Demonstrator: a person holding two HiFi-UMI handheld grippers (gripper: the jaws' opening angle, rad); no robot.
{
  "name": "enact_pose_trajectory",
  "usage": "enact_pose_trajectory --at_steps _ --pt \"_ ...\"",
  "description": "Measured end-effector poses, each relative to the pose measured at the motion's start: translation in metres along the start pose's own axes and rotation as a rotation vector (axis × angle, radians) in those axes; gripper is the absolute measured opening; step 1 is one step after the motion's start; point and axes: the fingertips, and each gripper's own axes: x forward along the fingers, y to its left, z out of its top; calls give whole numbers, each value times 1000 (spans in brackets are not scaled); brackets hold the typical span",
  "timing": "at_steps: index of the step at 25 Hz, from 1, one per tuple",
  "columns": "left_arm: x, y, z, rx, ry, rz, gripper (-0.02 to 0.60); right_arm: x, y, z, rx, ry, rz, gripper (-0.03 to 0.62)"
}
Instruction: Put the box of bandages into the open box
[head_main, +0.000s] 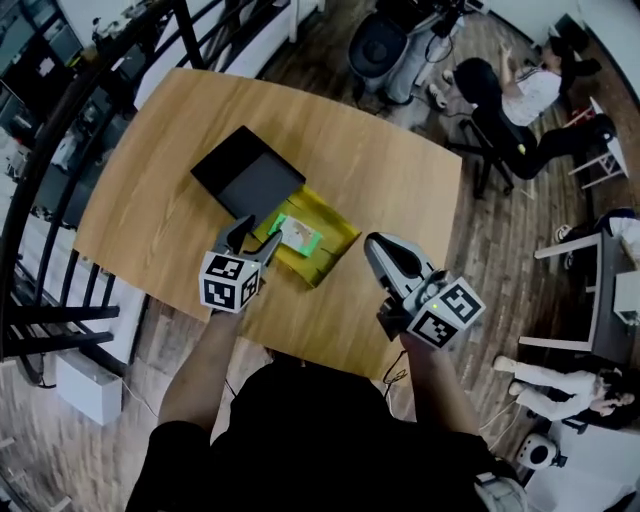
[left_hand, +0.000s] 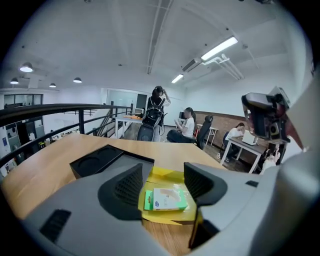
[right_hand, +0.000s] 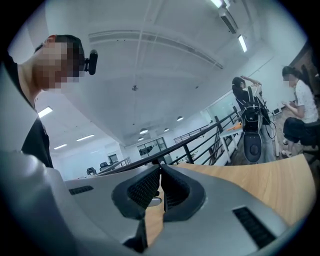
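An open yellow box (head_main: 332, 252) lies on the wooden table (head_main: 150, 220), and the white-and-green box of bandages (head_main: 298, 236) rests flat inside it. My left gripper (head_main: 256, 236) hovers just above the box's near-left side, open, with nothing between its pads. In the left gripper view the bandage box (left_hand: 167, 199) shows below the spread jaws of the left gripper (left_hand: 163, 172), lying in the yellow box (left_hand: 167, 217). My right gripper (head_main: 378, 248) is held to the right of the yellow box, shut and empty. Its tips meet in the right gripper view (right_hand: 160, 170).
A black tray-like lid (head_main: 248, 172) (left_hand: 100, 161) lies just behind and left of the yellow box. A dark railing (head_main: 60, 130) runs along the table's left. People sit at desks (head_main: 530, 95) off to the right, past the table's edge (head_main: 455, 230).
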Motion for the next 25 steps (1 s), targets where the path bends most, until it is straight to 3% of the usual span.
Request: enact_pose_trajectory --at_steps 6,16,25 --pt "-41 10 34 14 -91 -9 261 12 29 26 -71 -33 14 38" --pt "-105 18 66 55 -168 -36 249 21 72 44 -144 -63 11 38" --pt "-154 -5 97 94 -260 -60 235 19 91 53 -184 -82 30 38"
